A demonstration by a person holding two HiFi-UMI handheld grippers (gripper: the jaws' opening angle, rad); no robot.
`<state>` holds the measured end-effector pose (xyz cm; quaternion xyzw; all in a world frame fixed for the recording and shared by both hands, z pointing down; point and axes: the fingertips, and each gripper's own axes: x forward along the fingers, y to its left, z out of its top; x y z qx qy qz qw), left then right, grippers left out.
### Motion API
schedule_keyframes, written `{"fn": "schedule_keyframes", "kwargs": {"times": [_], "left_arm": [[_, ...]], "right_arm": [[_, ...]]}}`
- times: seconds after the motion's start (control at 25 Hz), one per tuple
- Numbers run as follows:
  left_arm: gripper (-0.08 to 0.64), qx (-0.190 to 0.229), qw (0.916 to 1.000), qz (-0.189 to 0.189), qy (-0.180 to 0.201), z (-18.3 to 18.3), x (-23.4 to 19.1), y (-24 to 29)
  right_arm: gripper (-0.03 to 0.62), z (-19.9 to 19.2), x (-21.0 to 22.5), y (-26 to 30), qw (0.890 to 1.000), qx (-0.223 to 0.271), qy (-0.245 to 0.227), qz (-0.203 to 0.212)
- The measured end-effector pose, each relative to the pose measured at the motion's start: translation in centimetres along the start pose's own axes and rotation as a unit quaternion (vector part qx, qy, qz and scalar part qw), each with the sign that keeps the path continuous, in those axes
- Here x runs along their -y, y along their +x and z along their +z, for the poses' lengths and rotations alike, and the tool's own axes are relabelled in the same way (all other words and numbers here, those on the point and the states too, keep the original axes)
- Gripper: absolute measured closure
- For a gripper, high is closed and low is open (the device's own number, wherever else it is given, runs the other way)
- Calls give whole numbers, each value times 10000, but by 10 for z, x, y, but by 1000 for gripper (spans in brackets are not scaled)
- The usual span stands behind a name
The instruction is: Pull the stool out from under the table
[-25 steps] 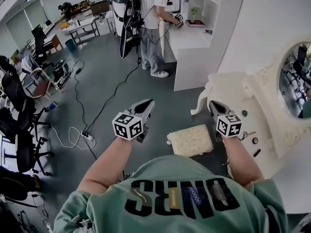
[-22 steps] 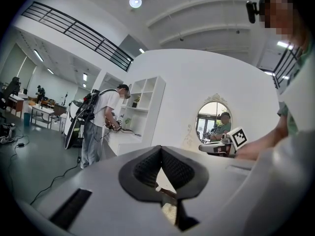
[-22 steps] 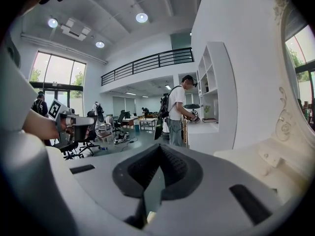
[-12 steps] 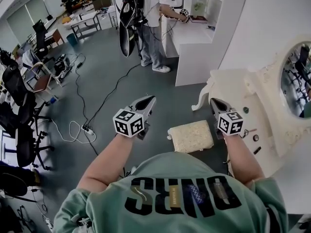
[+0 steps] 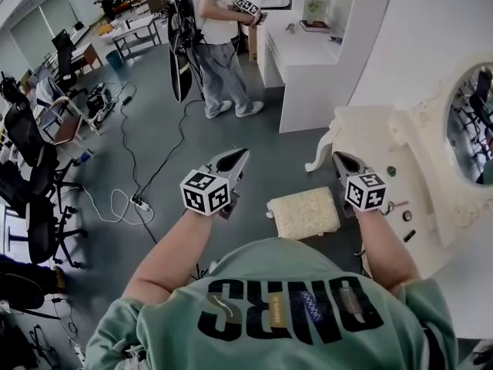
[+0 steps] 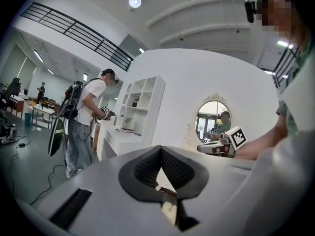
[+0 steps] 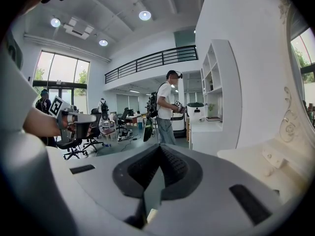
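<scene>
Head view: the stool point(image 5: 303, 213), w/ cream cushion, stands on the grey floor just beside the white table point(image 5: 370, 139). It is between the left gripper point(image 5: 233, 160) and the right gripper point(image 5: 340, 162), and neither gripper has hold of it. Left gripper view: the pads are pressed together w/ nothing between them, and a bit of the cream cushion shows below. Right gripper view: the jaws are closed tip to tip, also empty, w/ the table edge at right.
</scene>
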<state>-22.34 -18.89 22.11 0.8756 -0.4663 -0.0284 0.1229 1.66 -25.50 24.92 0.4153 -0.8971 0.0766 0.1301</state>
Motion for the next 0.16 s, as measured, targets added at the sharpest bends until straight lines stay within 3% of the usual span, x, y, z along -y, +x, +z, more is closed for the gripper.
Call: {"fn": "schedule_keyframes", "kwargs": {"times": [0.16], "left_arm": [[552, -6, 10000, -8, 14, -2, -3, 1]], "right_arm": [[600, -1, -2, 5, 10000, -11, -26, 29]]}}
